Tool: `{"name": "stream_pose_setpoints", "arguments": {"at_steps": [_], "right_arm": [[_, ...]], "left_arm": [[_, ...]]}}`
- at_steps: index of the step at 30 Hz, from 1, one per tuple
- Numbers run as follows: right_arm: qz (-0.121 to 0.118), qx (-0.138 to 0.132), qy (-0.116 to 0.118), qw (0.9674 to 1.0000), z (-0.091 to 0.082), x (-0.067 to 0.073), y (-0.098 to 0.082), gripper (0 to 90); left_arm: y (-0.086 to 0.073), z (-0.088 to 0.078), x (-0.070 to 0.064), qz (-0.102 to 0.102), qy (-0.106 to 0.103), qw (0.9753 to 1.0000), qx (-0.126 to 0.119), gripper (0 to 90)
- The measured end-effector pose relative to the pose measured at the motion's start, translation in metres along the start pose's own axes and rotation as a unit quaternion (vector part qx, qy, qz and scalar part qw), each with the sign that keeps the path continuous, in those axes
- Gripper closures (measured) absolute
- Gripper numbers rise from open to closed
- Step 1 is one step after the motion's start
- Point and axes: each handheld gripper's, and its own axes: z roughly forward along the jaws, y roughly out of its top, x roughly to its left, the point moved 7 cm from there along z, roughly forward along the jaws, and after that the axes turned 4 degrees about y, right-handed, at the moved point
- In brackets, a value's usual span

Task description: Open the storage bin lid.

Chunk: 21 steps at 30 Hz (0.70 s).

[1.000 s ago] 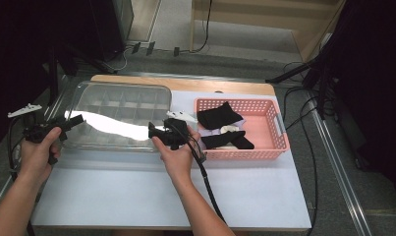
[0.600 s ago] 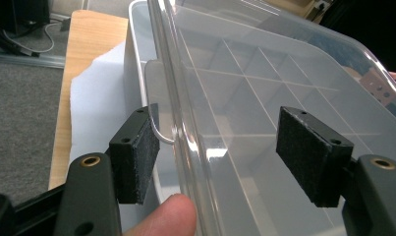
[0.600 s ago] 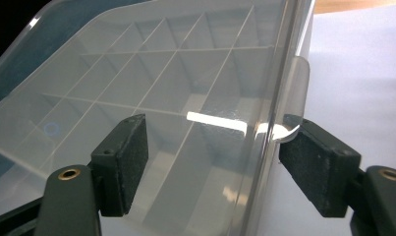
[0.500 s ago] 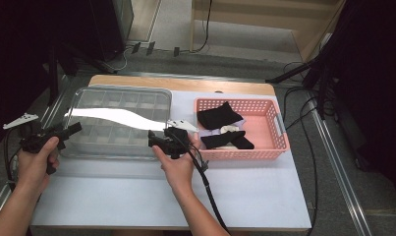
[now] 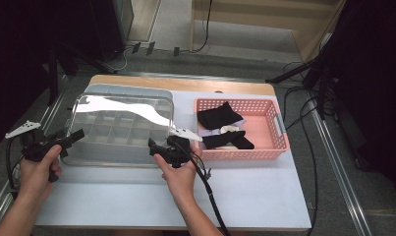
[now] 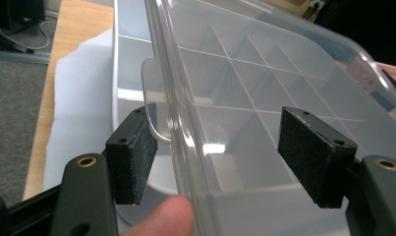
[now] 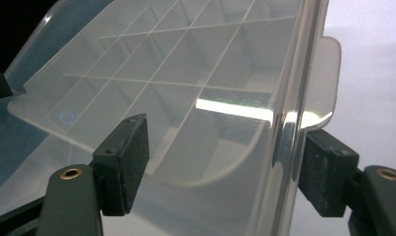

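Fingers of left gripper (image 6: 220, 157) and right gripper (image 7: 225, 164) straddling, spread, opposite edges of clear lid (image 5: 122, 110) over compartment box (image 5: 114, 135).

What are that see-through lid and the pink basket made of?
The lid looks like clear, glossy plastic: the box's dividers show through it and light glares off it. The basket looks like matte pink moulded plastic, its walls a grid of small holes.
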Motion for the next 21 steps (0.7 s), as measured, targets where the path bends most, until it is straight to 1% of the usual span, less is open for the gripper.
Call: {"name": "stream_pose_setpoints", "arguments": {"at_steps": [2, 3, 5, 6, 8, 11, 12, 13, 14, 15, 16, 18, 19, 21], "right_arm": [[0.000, 0.001, 0.001, 1.0000, -0.002, 0.000, -0.002, 28.8], [-0.003, 0.000, 0.004, 1.0000, -0.003, 0.001, -0.003, 28.8], [-0.003, 0.003, 0.007, 1.0000, -0.006, 0.003, -0.007, 28.7], [-0.005, 0.004, 0.012, 0.9999, -0.008, 0.004, -0.012, 28.5], [-0.006, 0.003, 0.015, 0.9999, -0.009, 0.006, -0.014, 28.4], [-0.011, 0.002, 0.017, 0.9998, -0.012, 0.010, -0.021, 28.3], [-0.021, 0.000, 0.018, 0.9996, -0.014, 0.013, -0.025, 28.3], [-0.026, 0.000, 0.015, 0.9996, -0.015, 0.015, -0.027, 28.3], [-0.026, 0.000, 0.015, 0.9996, -0.015, 0.015, -0.027, 28.3], [-0.034, -0.004, 0.012, 0.9994, -0.017, 0.019, -0.029, 28.3], [-0.034, -0.004, 0.012, 0.9994, -0.017, 0.019, -0.029, 28.3], [-0.043, -0.003, 0.007, 0.9991, -0.017, 0.020, -0.032, 28.3], [-0.041, -0.003, 0.007, 0.9991, -0.018, 0.021, -0.033, 28.5], [-0.042, -0.005, 0.009, 0.9991, -0.019, 0.021, -0.035, 29.3]], "left_arm": [[-0.002, -0.004, -0.002, 0.008, 0.001, 1.0000, -0.002, 33.0], [-0.003, -0.006, -0.003, 0.008, 0.001, 1.0000, -0.002, 33.0], [-0.005, -0.012, -0.003, 0.005, -0.003, 1.0000, -0.007, 33.0], [-0.007, -0.014, -0.004, 0.001, -0.003, 0.9999, -0.011, 33.0], [-0.010, -0.019, -0.004, -0.001, -0.004, 0.9999, -0.015, 33.0], [-0.022, -0.025, -0.002, 0.000, 0.006, 1.0000, -0.004, 32.6], [-0.026, -0.026, -0.001, -0.001, 0.008, 1.0000, -0.001, 32.4], [-0.031, -0.026, 0.001, -0.004, 0.009, 1.0000, 0.003, 32.5], [-0.035, -0.027, 0.003, -0.006, 0.008, 0.9999, 0.006, 32.5], [-0.040, -0.028, 0.004, -0.015, 0.005, 0.9999, 0.002, 32.6], [-0.040, -0.028, 0.004, -0.015, 0.005, 0.9999, 0.002, 32.6], [-0.042, -0.029, 0.004, -0.012, 0.006, 0.9999, 0.002, 32.7], [-0.043, -0.030, 0.005, -0.006, 0.006, 1.0000, 0.004, 32.6], [-0.045, -0.029, 0.005, -0.006, 0.003, 1.0000, 0.006, 31.9]]}}
